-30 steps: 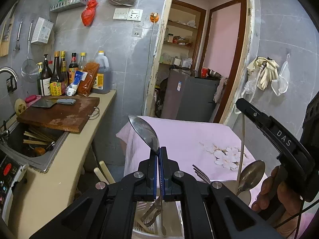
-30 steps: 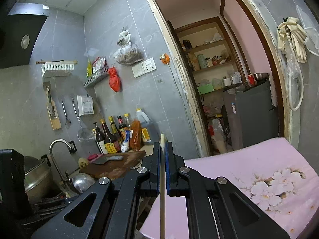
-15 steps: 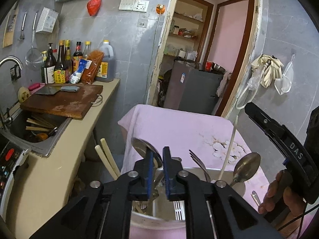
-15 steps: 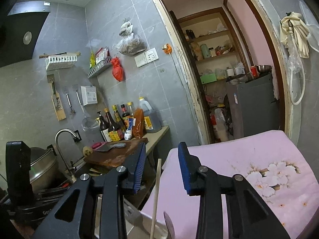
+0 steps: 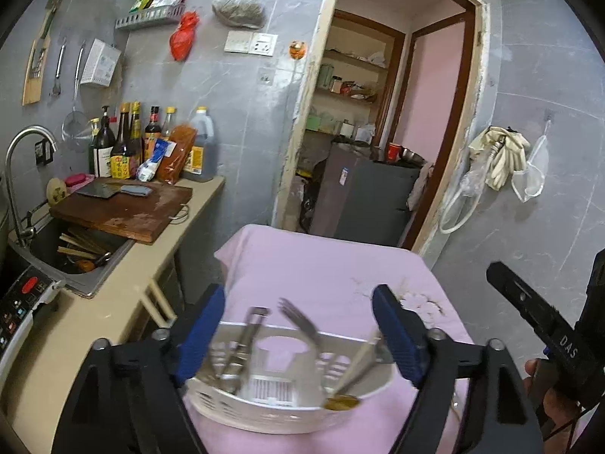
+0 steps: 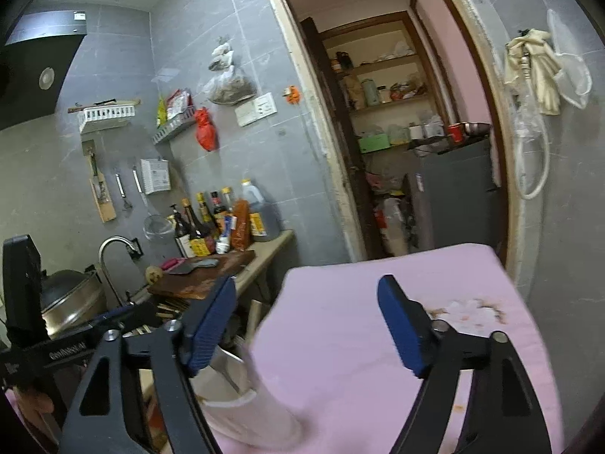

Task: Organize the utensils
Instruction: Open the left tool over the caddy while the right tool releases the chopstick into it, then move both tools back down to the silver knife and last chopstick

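A white slotted utensil basket [image 5: 287,405] stands on the pink-clothed table [image 5: 321,265]. It holds metal spoons [image 5: 242,344], a fork [image 5: 298,317] and a chopstick [image 5: 359,359], all blurred. My left gripper [image 5: 298,325] is wide open and empty just above the basket. My right gripper [image 6: 306,321] is wide open and empty over the table, with the basket's blurred white edge [image 6: 242,408] below its left finger. The right gripper's body [image 5: 540,317] shows at the right of the left wrist view.
A counter [image 5: 124,283] to the left holds a wooden cutting board with a cleaver [image 5: 121,208], sauce bottles [image 5: 151,143] and a sink with chopsticks [image 5: 79,249]. A doorway [image 5: 378,132] opens behind the table. Gloves [image 5: 499,155] hang on the right wall.
Both grippers have opened wide. The left let go of its spoon and the right let go of its chopstick; both now rest in the basket. Both grippers have drawn back from it.
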Motion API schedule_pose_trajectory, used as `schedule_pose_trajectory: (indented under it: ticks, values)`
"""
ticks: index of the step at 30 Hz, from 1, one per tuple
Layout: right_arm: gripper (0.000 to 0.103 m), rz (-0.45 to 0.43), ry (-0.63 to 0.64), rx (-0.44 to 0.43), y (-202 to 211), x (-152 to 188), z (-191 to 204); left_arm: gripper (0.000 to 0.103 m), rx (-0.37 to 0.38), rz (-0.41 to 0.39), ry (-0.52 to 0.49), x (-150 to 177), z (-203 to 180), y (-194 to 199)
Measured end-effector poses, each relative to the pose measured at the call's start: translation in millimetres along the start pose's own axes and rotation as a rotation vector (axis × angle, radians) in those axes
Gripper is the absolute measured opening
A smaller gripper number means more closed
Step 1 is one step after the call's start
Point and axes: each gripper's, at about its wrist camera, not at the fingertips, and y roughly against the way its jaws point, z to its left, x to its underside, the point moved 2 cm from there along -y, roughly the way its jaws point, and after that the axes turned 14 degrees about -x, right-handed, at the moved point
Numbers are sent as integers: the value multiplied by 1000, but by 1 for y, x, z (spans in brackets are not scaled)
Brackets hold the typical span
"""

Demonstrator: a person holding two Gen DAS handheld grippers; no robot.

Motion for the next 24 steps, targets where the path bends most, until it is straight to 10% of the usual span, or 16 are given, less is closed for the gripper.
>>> schedule_pose_trajectory:
  ticks: [12,24]
  values:
    - [96,42,53,122,80,4,-70,98,13,-45,-11,41,-84,27]
    - [97,261,-8,219,100,68,-145,98,53,144,-109,104,-145,-1]
